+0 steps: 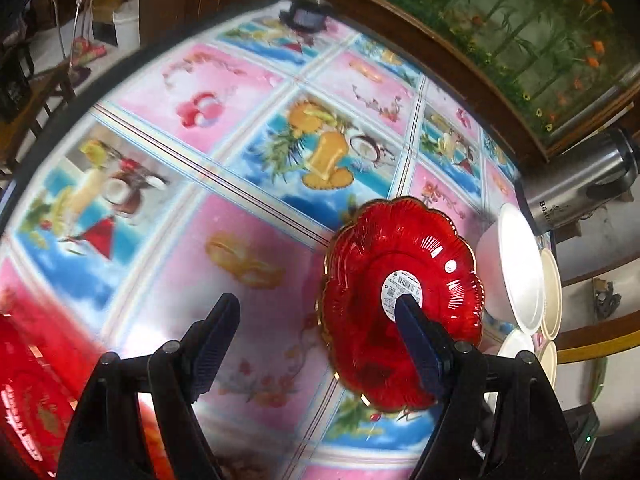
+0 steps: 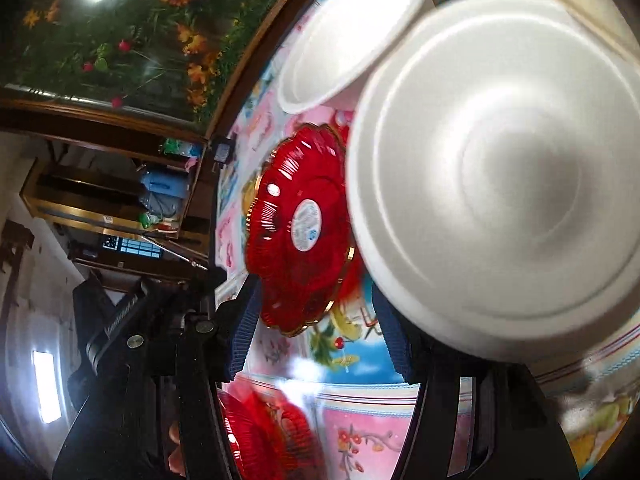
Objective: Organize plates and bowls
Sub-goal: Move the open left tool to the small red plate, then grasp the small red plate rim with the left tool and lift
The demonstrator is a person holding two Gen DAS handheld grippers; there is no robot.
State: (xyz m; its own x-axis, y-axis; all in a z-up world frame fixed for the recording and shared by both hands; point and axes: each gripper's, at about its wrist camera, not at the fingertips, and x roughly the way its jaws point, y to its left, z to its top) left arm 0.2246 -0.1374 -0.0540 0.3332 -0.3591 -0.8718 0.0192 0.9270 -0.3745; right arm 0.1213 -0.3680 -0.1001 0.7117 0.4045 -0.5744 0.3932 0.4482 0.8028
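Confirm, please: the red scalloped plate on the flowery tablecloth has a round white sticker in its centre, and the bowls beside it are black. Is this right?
Not quite. The bowls beside the red scalloped plate are white and cream, not black; the left wrist view shows this clearly. The rest holds: the plate lies on the tablecloth and has a round white sticker in its centre.

Home dining room, fruit-print tablecloth (image 1: 248, 184), thermos (image 1: 576, 184)

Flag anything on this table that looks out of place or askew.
The red scalloped glass plate with a gold rim still has a white barcode sticker at its centre. The white foam bowls beside it overlap loosely instead of nesting in one stack. Nothing looks spilled or broken.
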